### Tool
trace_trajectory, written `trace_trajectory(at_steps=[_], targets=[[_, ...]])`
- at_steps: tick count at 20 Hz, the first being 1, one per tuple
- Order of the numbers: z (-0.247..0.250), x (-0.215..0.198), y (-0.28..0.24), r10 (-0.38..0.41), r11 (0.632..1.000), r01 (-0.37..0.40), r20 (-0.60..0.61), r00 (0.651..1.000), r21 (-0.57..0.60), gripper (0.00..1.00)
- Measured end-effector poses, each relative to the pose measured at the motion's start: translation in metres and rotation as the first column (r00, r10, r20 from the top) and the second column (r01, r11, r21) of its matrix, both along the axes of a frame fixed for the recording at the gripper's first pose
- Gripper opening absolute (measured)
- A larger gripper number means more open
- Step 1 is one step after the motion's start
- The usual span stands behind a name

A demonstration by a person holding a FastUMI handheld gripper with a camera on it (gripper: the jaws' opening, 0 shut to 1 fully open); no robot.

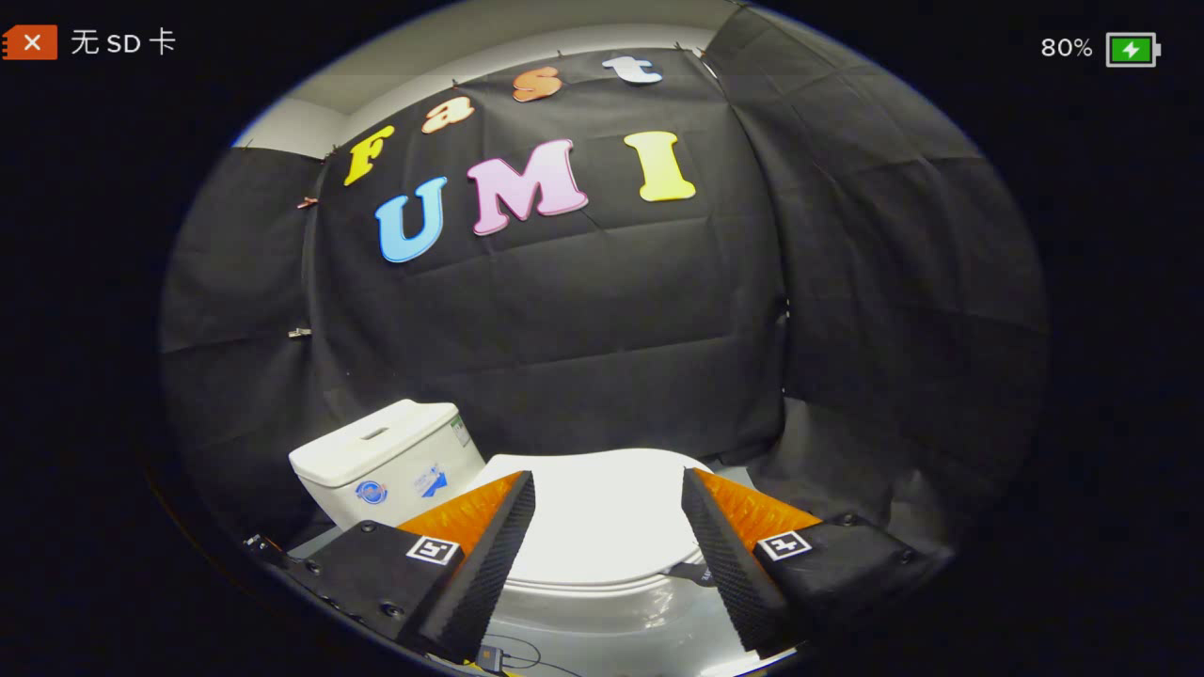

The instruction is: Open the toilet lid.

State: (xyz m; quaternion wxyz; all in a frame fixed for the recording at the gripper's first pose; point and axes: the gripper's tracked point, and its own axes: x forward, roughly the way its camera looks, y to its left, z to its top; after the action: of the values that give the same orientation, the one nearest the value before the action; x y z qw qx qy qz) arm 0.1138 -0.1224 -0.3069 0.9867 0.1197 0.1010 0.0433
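The white ceramic toilet tank (386, 451) carries a round blue sticker (371, 492) and a blue-and-white sticker (433, 481) on its front, both too small to read. The gripper (607, 475), its fingers spread apart over the closed white toilet lid (602, 527), bears a square black-and-white coded marker (433, 550) on each finger, without letters.

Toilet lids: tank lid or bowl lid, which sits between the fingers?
The bowl lid, closed, flat, between the open gripper fingers; the tank lid sits beyond the left finger.

Tank (386, 463) behind lid (597, 522), lid between fingers (489, 555).
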Motion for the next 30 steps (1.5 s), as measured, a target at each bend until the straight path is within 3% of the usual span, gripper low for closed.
trace_trajectory(at_steps=[6,10,19,22,24,26,27,29,30], targets=[[-0.069,0.014,-0.04,-0.03,0.985,0.058,-0.17,0.985,0.161,0.99],[-0.109,0.024,-0.061,-0.049,0.948,0.129,-0.265,0.963,0.29,0.99],[-0.192,0.038,-0.083,-0.025,0.794,0.282,-0.434,0.9,0.539,0.98],[-0.212,0.046,-0.081,0.007,0.729,0.32,-0.474,0.88,0.605,0.97],[-0.217,0.05,-0.07,0.069,0.656,0.321,-0.478,0.876,0.683,0.96],[-0.225,0.055,-0.063,0.113,0.594,0.345,-0.5,0.859,0.727,0.62],[-0.216,0.053,-0.065,0.109,0.547,0.34,-0.467,0.877,0.765,0.45],[-0.214,0.053,-0.064,0.134,0.566,0.294,-0.438,0.889,0.77,0.12],[-0.216,0.063,-0.062,0.121,0.549,0.309,-0.439,0.89,0.777,0.12]])
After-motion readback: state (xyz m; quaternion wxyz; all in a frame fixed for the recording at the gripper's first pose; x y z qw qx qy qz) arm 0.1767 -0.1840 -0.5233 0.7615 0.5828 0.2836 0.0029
